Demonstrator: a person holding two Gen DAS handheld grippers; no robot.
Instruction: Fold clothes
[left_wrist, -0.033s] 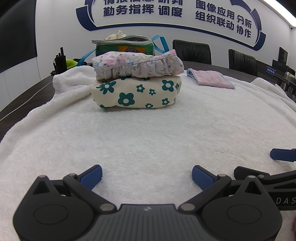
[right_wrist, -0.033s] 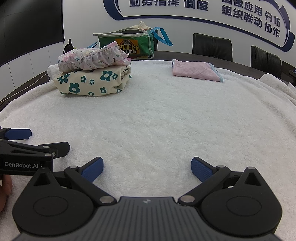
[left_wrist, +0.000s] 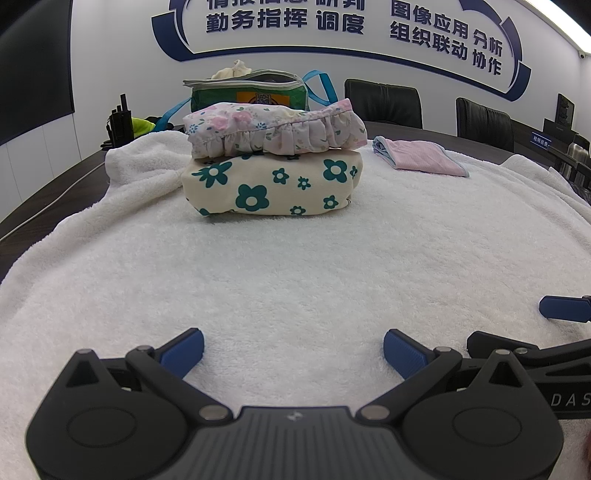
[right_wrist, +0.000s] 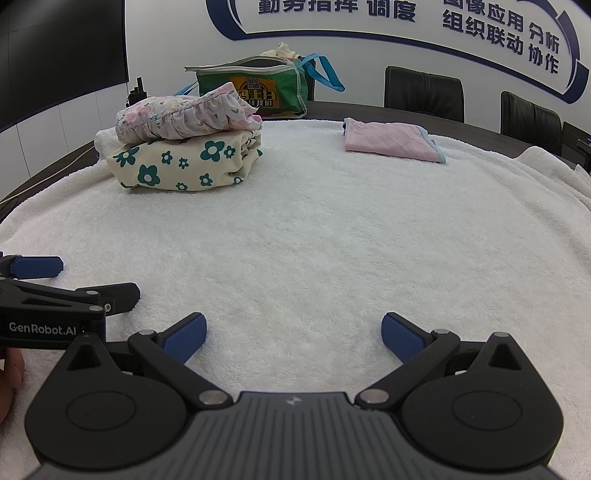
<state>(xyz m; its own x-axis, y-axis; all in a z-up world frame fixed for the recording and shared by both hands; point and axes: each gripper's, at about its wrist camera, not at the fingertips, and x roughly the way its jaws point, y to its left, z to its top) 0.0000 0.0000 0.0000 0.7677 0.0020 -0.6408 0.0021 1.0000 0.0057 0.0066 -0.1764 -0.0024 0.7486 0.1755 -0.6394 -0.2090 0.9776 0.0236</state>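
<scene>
1. White terry towel (left_wrist: 295, 266) covered the dark conference table (left_wrist: 48, 195), with blue lettering on the wall behind and black chairs (right_wrist: 423, 92) beyond.
2. Both claws hung low over bare towel, side by side: the left gripper (left_wrist: 293, 349) and the right gripper (right_wrist: 293, 338) each stood with jaws spread wide, nothing between the pads.
3. The clothes lay well away from them: a pink ruffled garment (left_wrist: 273, 129) stacked on a cream one with teal flowers (left_wrist: 273, 184), and a folded pink cloth (right_wrist: 391, 142) apart to the right.
4. My worry: a claw reaching for the stack might pinch the fluffy towel beneath and drag it, or knock the top piece off.
5. Only the right wrist view showed the stack's open folded edges and a fingertip (right_wrist: 11, 369); the left view saw its smooth front.
</scene>
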